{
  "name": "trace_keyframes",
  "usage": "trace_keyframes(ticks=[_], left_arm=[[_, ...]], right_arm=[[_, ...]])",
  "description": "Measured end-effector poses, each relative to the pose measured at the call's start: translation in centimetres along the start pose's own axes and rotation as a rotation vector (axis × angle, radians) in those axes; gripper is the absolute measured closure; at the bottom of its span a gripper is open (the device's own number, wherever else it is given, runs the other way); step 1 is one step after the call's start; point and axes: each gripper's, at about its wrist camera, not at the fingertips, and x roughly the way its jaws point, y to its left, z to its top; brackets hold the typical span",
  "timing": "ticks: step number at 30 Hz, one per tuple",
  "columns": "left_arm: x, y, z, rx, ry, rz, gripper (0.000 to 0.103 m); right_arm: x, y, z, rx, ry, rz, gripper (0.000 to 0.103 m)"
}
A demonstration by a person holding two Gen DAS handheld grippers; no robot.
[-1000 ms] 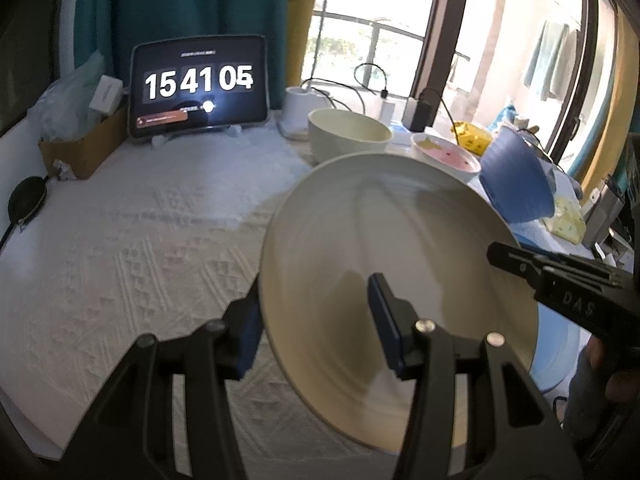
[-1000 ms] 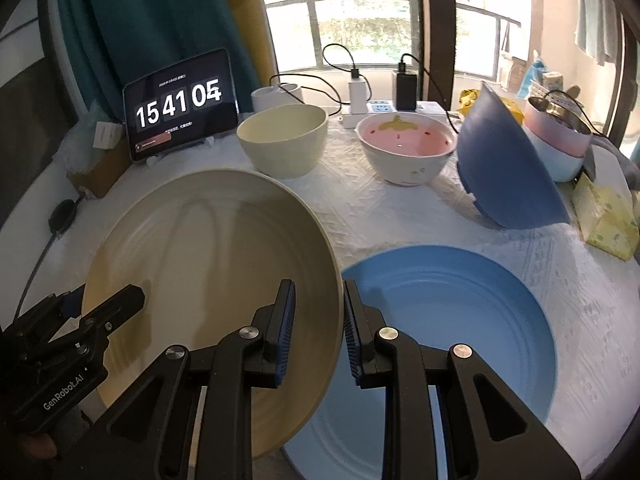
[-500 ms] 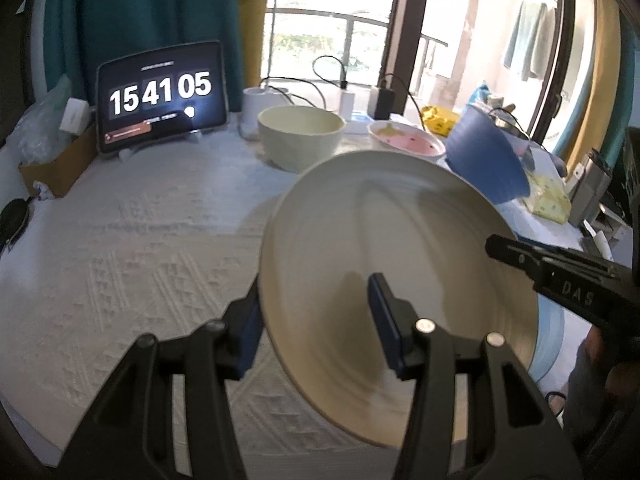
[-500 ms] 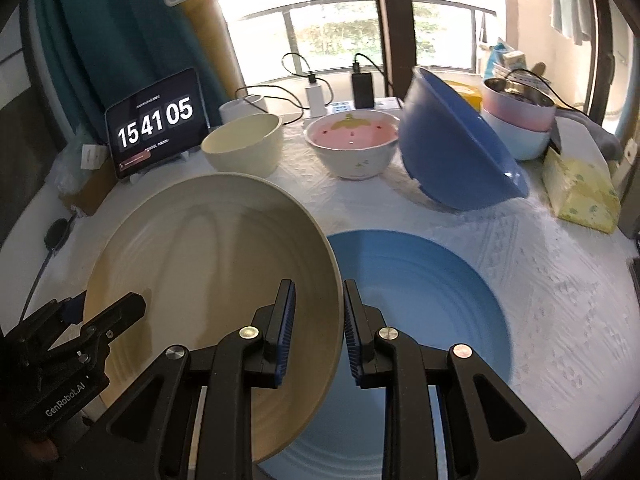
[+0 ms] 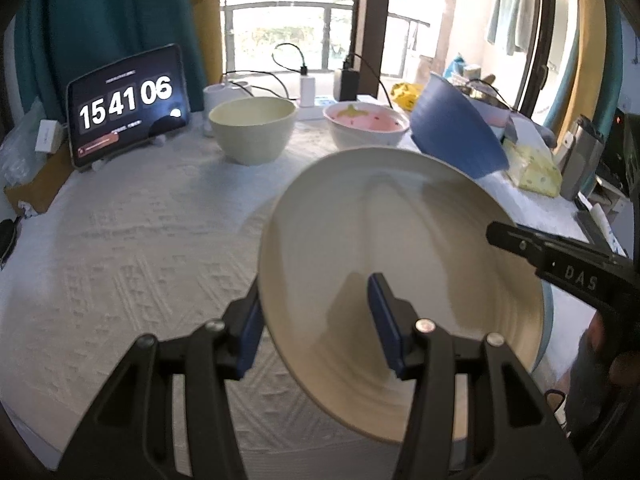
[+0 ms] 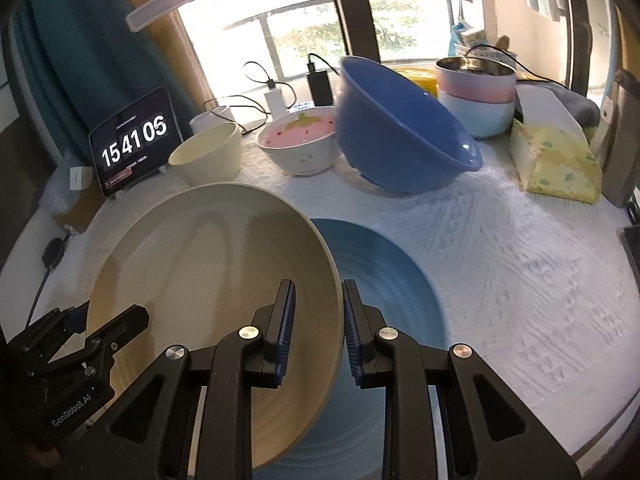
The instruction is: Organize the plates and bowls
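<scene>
1. The cream plate is in the air, tilted, above the near part of the white tablecloth. Two grippers hold it by opposite edges, which I judge keeps such a wide, shallow dish steady during the carry.
2. The left gripper is clenched on the plate's left rim: one pad is under the plate and one is on the inner face.
3. The right gripper is closed on the right rim in the same way, with the edge between its blue pads.
4. The blue plate lies flat on the cloth, partly under the cream one. I think it is the base of the stack.
5. At the back stand a cream bowl and a pink strawberry bowl, both empty.
6. The big blue bowl leans tilted, also empty.
7. Behind it, a pink bowl sits nested in a pale blue bowl; the content is not clear.
</scene>
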Motion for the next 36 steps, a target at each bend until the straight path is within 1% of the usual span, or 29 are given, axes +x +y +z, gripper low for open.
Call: trace_keyframes(ticks=[11, 19, 23, 26, 28, 30, 32, 36], left_arm=[[1.3, -3.0, 0.0, 0.045, 0.033, 0.020, 0.052], [2.2, -4.3, 0.0, 0.057, 0.054, 0.022, 0.051], [2.7, -4.4, 0.1, 0.038, 0.072, 0.026, 0.051], [3.0, -4.4, 0.1, 0.048, 0.088, 0.046, 0.051], [3.1, -4.4, 0.0, 0.051, 0.095, 0.042, 0.051], [3.0, -4.6, -0.1, 0.059, 0.091, 0.038, 0.051], [2.8, -4.6, -0.1, 0.063, 0.084, 0.033, 0.050], [2.6, -4.3, 0.0, 0.054, 0.079, 0.034, 0.050]], right_arm=[[-0.5, -3.1, -0.4, 0.039, -0.012, 0.015, 0.077], [-0.6, -4.7, -0.5, 0.059, -0.008, 0.015, 0.077], [-0.6, -5.0, -0.6, 0.065, -0.010, 0.026, 0.077], [-0.7, -5.1, -0.6, 0.065, -0.010, 0.027, 0.077], [-0.7, -5.1, -0.6, 0.068, -0.013, 0.028, 0.077], [-1.0, -5.1, -0.5, 0.071, -0.021, 0.027, 0.077], [-1.3, -5.2, -0.4, 0.068, -0.033, 0.003, 0.077], [-1.7, -5.8, -0.4, 0.078, -0.046, -0.011, 0.077]])
